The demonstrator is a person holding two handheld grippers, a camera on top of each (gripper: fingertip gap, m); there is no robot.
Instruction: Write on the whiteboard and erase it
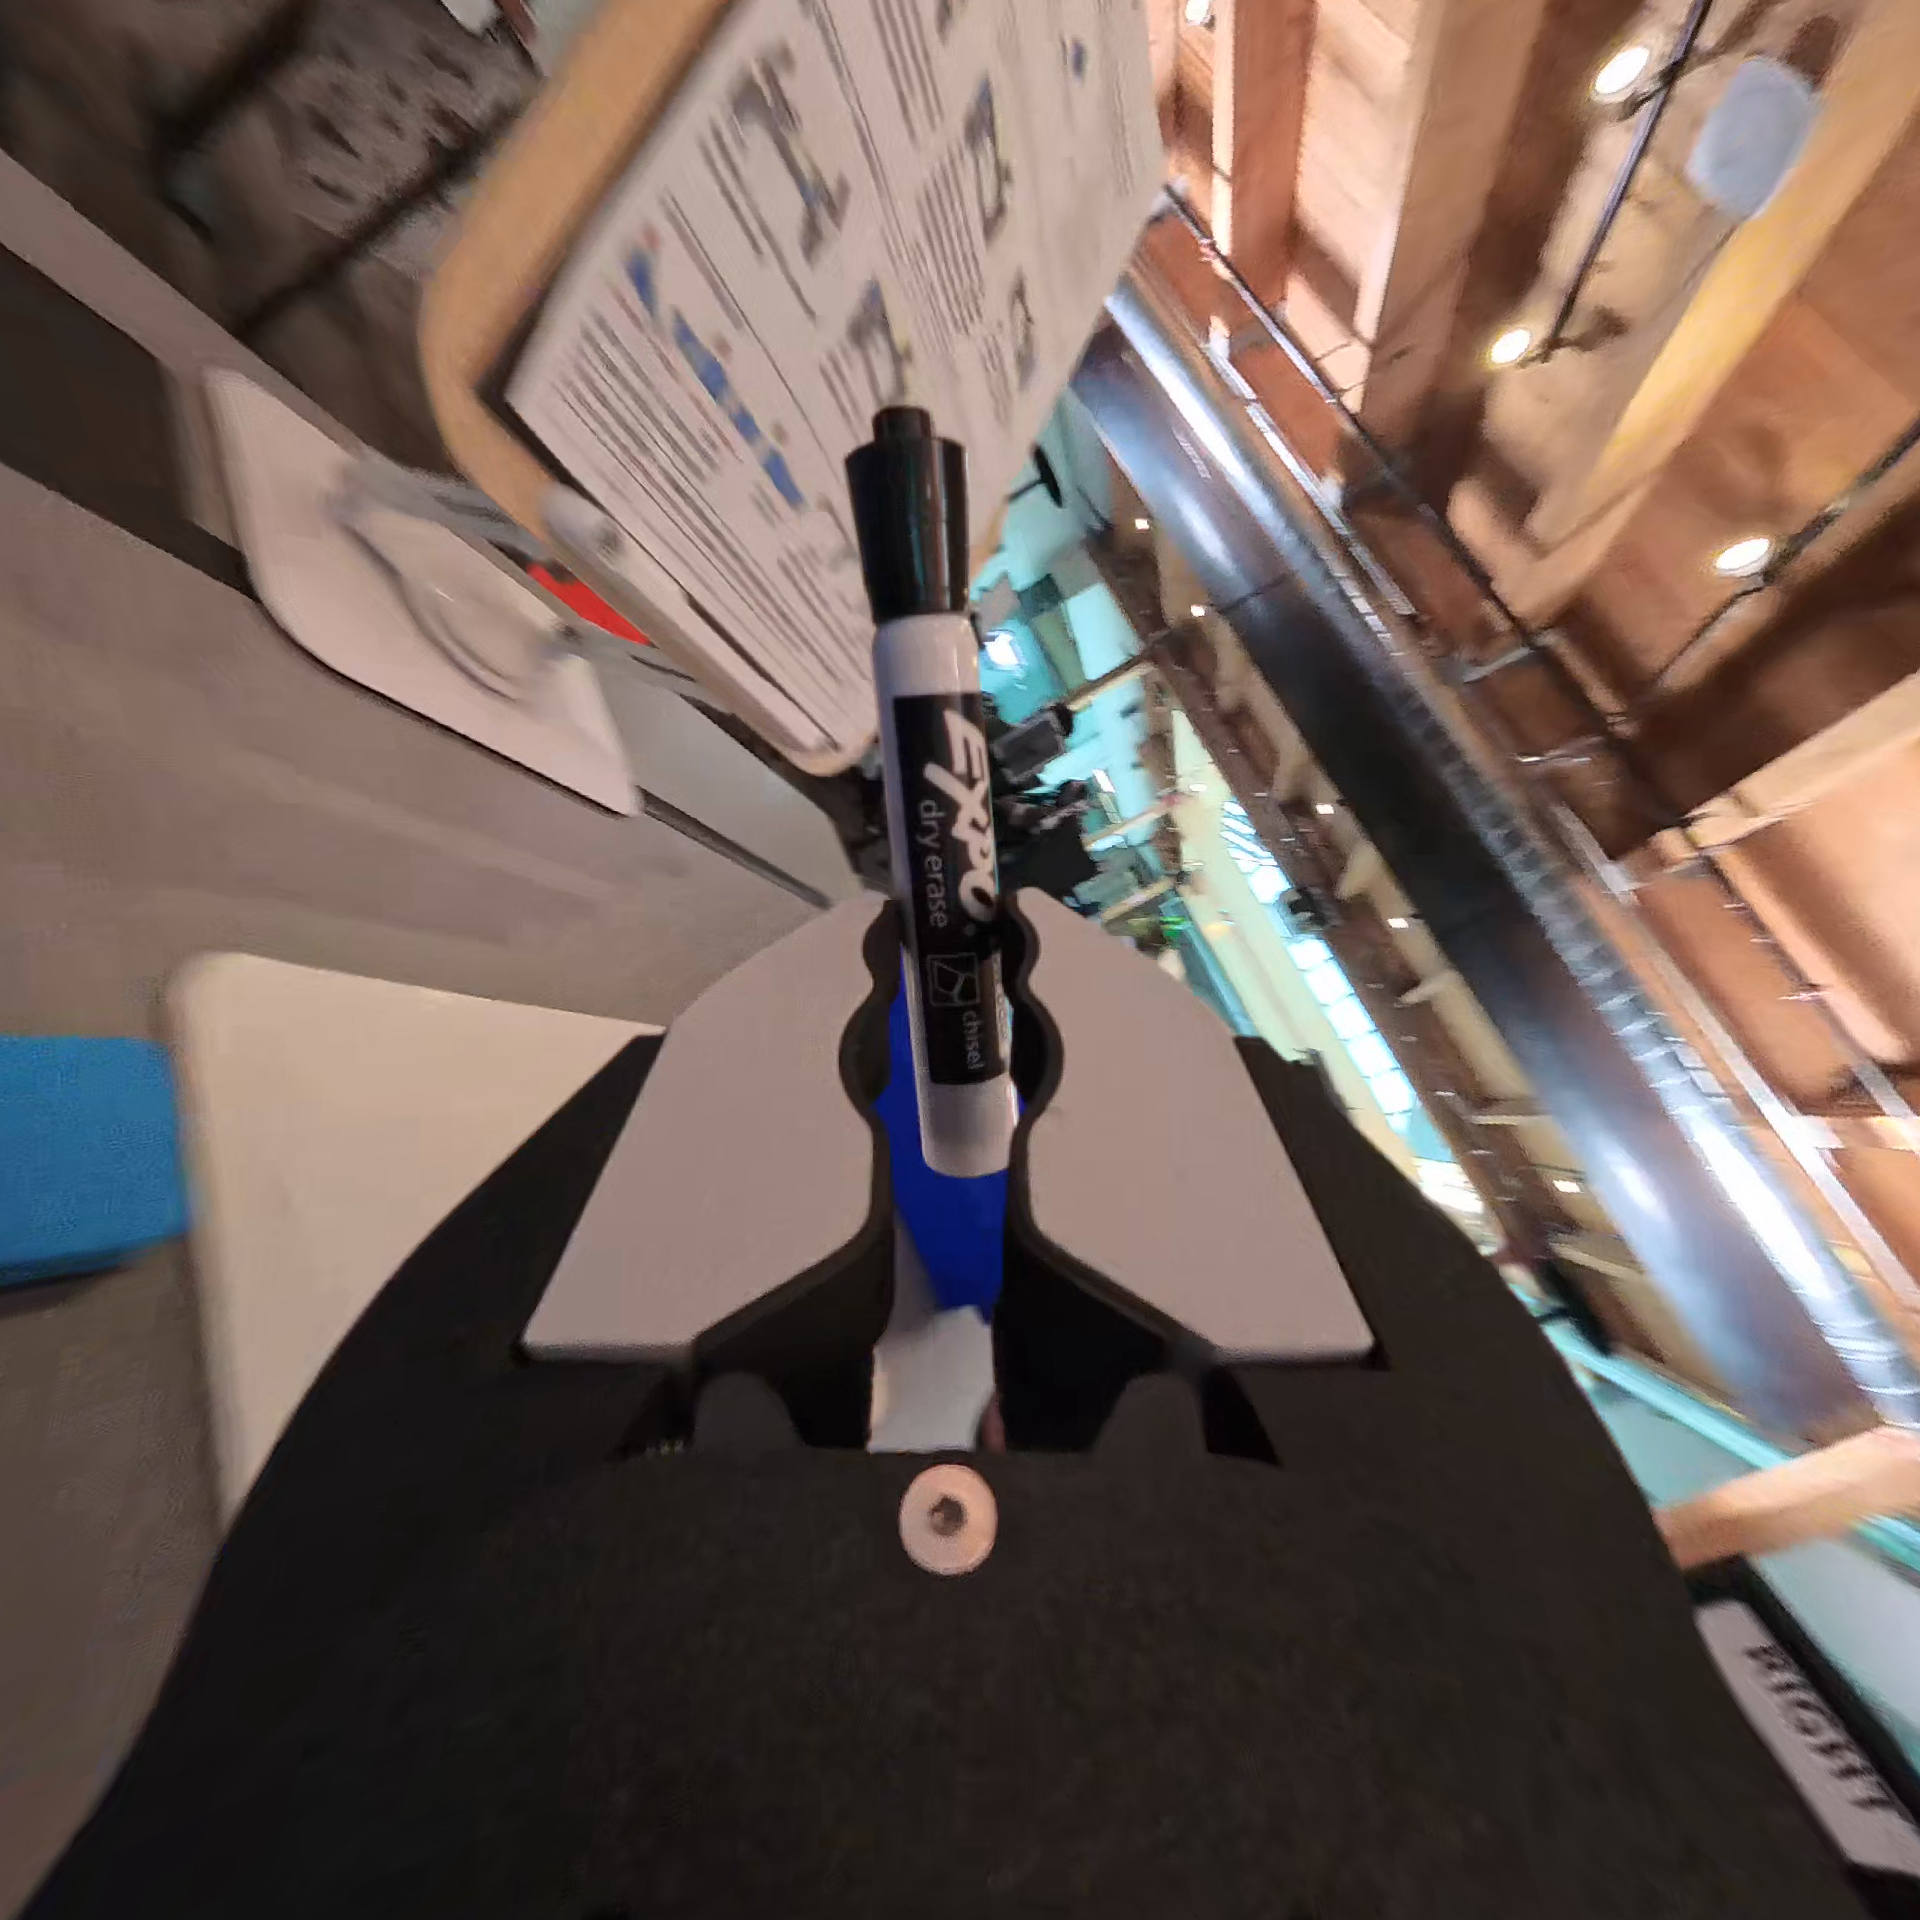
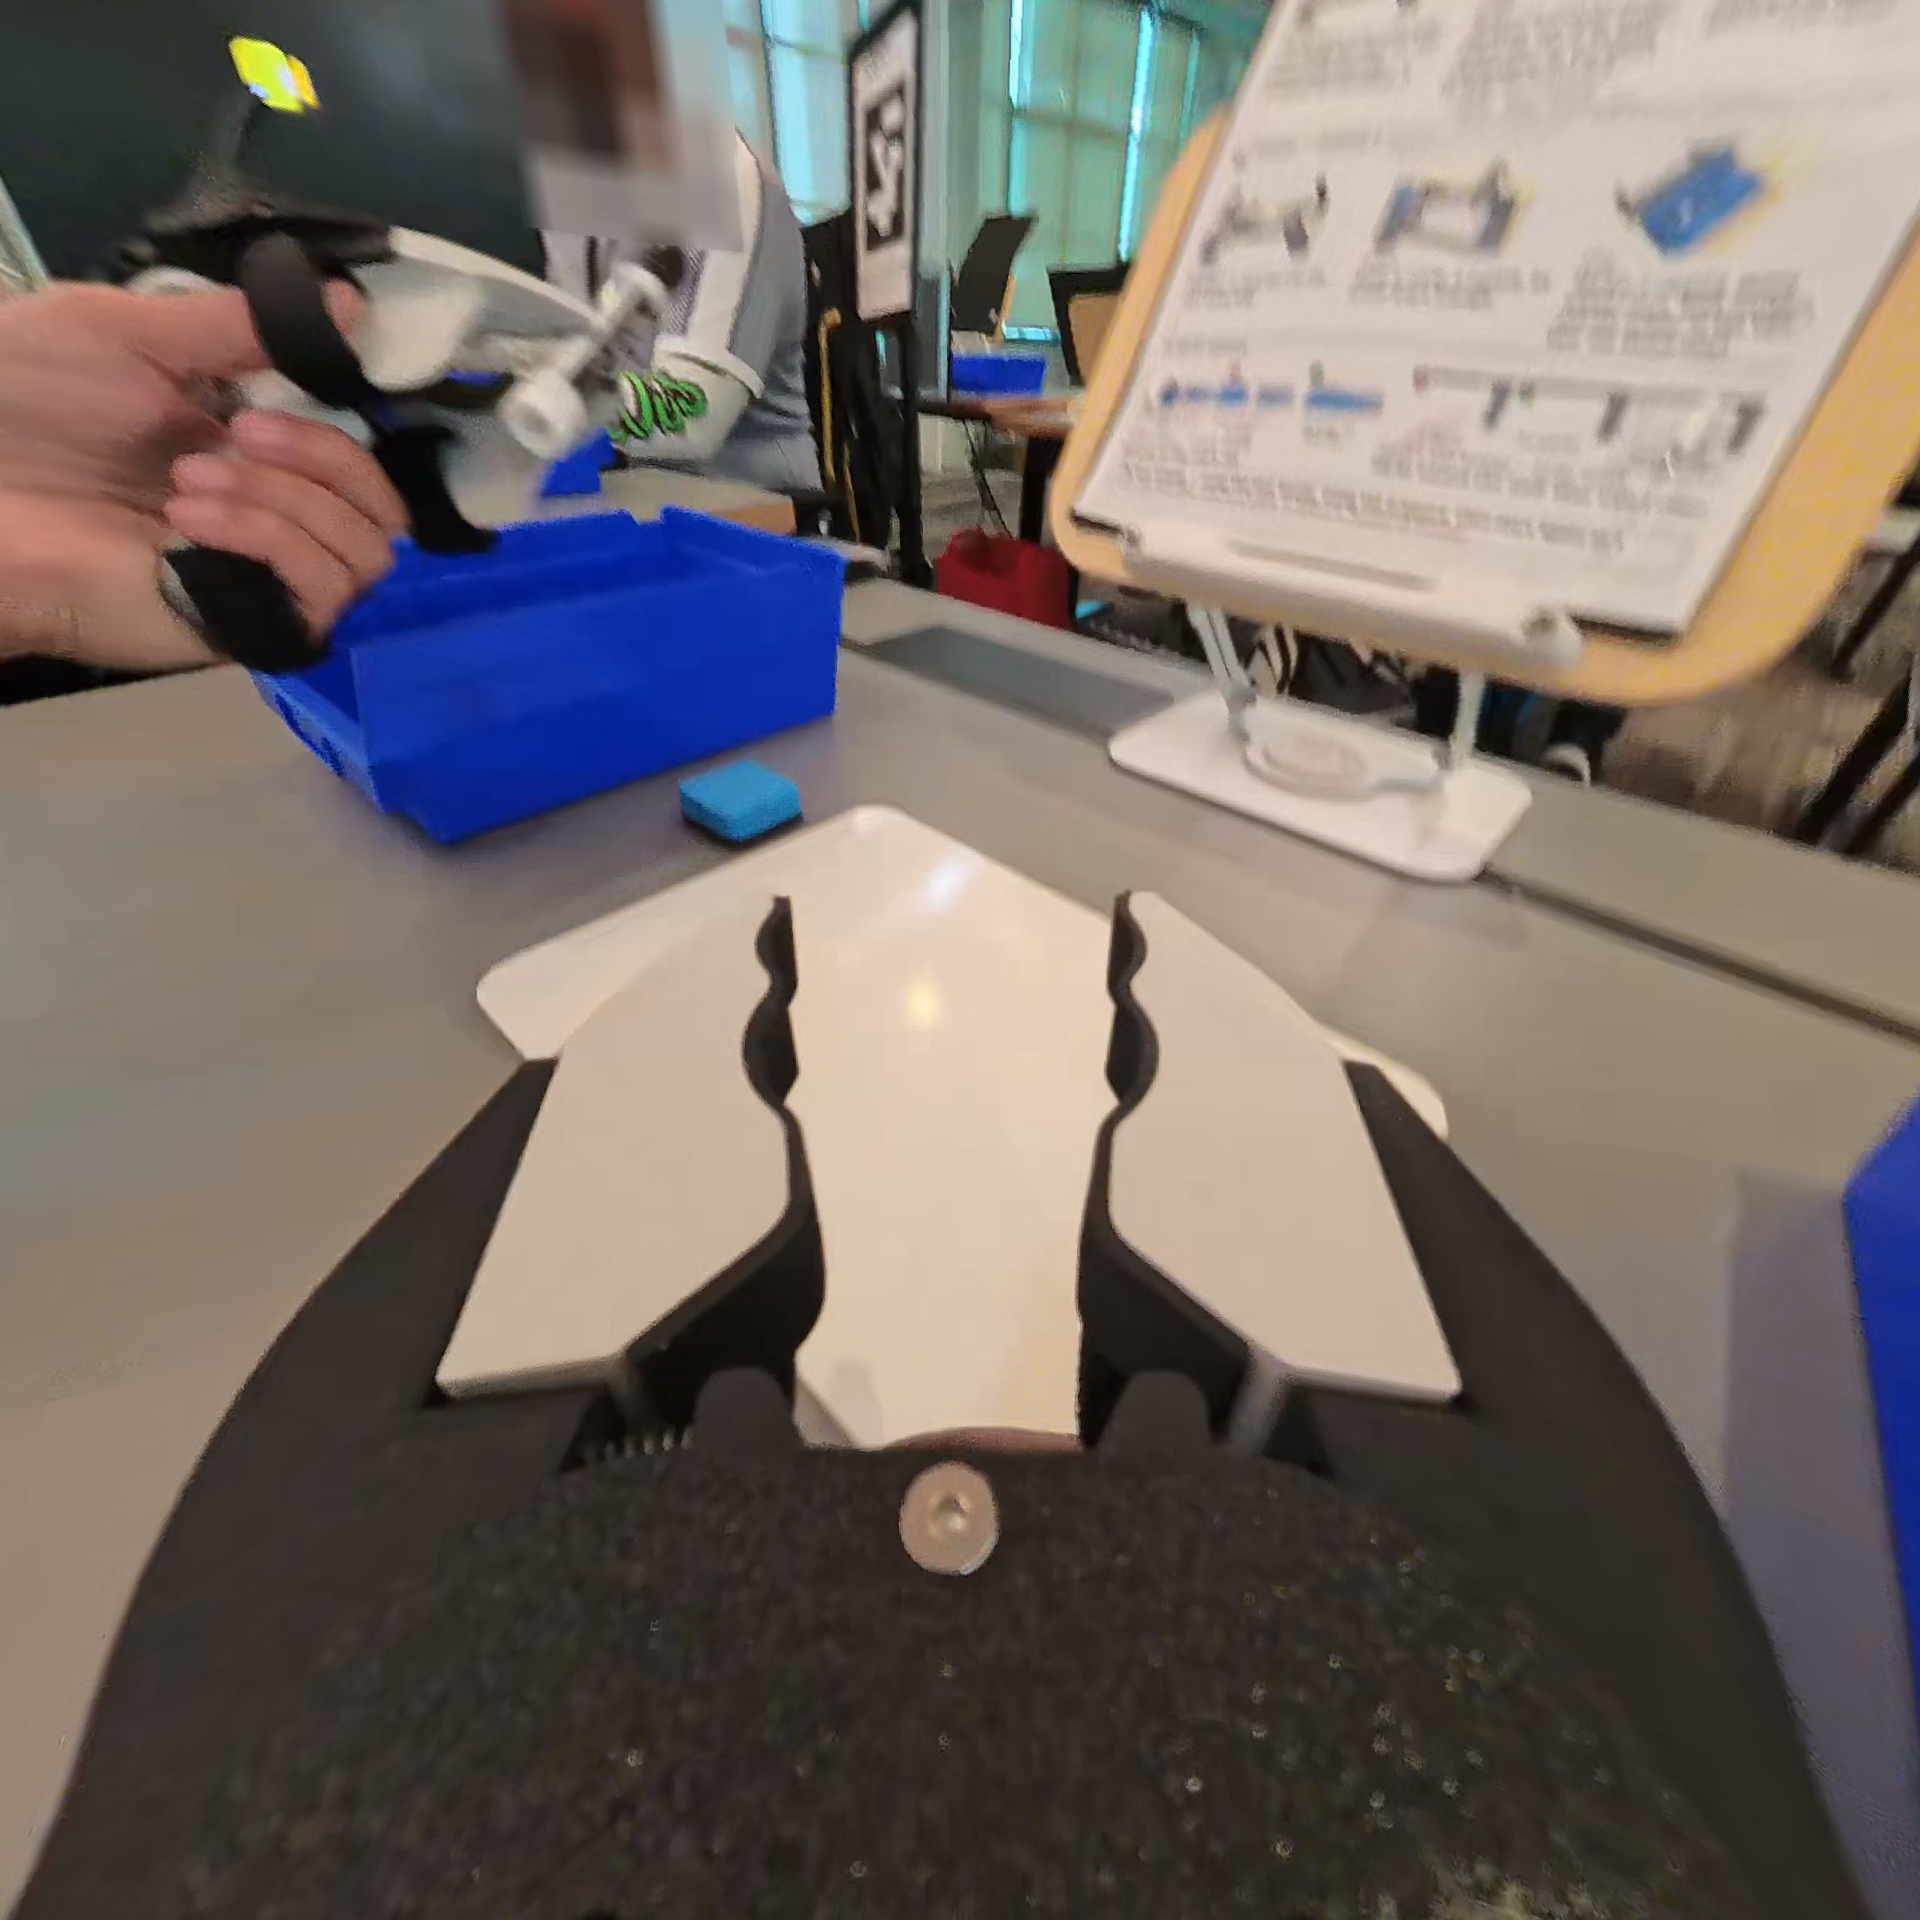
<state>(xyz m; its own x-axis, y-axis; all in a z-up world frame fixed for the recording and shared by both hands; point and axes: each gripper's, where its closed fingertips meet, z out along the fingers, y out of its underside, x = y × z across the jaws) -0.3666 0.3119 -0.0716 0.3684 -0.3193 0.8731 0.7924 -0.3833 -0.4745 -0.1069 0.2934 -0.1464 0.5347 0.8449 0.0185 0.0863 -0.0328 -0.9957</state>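
Observation:
My left gripper [image 1: 948, 914] is shut on a black dry-erase marker [image 1: 925, 727] with its black cap on, pointing forward out of the jaws. The view is tilted. The small whiteboard [image 1: 364, 1143] lies below at the left with the blue eraser [image 1: 73, 1153] beside it. My right gripper [image 2: 951, 904] is open and empty, low over the whiteboard [image 2: 935, 1039] on the grey table. The eraser [image 2: 740, 798] lies just beyond the board's far corner. The left gripper [image 2: 561, 343] shows blurred at upper left, held in a hand [image 2: 104, 447] above the blue bin.
A blue bin [image 2: 582, 665] stands at the far left of the table [image 2: 208, 987]. A wooden stand with an instruction sheet [image 2: 1455, 312] on a white base [image 2: 1320, 769] is at the far right. Another blue object [image 2: 1886, 1299] is at the right edge. A person sits behind the table.

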